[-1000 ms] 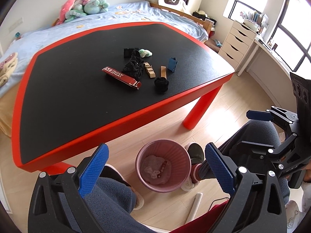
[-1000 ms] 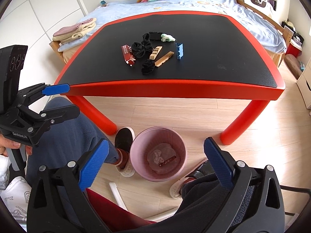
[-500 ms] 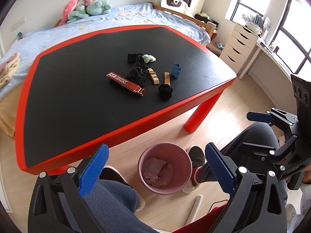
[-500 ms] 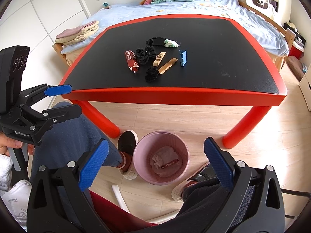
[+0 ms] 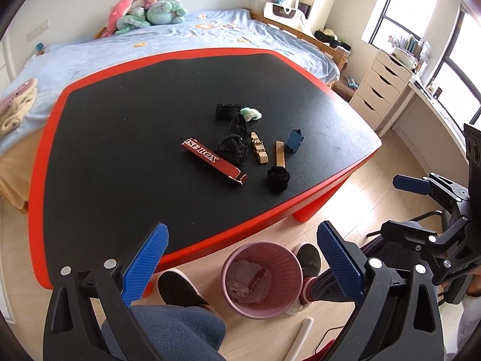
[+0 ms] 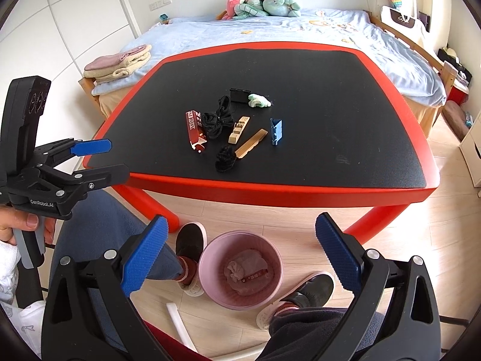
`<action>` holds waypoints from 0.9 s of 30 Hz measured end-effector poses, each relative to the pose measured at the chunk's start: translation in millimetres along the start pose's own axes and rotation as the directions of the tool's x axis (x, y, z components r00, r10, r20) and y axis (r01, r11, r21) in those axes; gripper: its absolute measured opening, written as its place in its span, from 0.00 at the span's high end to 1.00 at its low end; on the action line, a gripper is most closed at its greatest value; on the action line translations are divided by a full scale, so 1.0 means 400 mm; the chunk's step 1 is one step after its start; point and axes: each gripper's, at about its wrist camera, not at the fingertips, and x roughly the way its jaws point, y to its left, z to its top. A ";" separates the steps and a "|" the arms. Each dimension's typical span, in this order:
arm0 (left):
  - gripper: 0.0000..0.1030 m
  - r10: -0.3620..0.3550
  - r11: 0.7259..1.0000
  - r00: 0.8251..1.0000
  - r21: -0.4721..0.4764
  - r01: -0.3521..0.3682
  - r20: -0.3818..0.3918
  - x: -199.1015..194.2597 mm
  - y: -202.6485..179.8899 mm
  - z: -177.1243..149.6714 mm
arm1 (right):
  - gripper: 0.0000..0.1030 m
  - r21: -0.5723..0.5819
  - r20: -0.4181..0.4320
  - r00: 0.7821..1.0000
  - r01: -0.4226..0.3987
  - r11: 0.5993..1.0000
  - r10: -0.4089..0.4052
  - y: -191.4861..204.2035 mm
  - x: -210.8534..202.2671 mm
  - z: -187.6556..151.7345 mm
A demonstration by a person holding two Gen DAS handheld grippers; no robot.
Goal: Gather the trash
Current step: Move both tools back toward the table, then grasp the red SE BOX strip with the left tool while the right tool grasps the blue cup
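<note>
A bed lies behind the red-rimmed black table; one pink bin stands on the floor before it. Mid-table lie one red box, two wooden blocks, two black clumps. Left gripper and right gripper gape wide, empty.

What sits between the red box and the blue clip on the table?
Between red box and blue clip: black mesh tangle, then two wooden pieces. Clearest in the right wrist view.
</note>
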 end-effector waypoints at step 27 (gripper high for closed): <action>0.08 0.087 0.993 0.992 -0.072 -0.094 -0.090 0.226 0.068 0.105 | 0.06 0.019 -0.067 0.998 0.010 1.000 -0.008 -0.109 0.211 0.151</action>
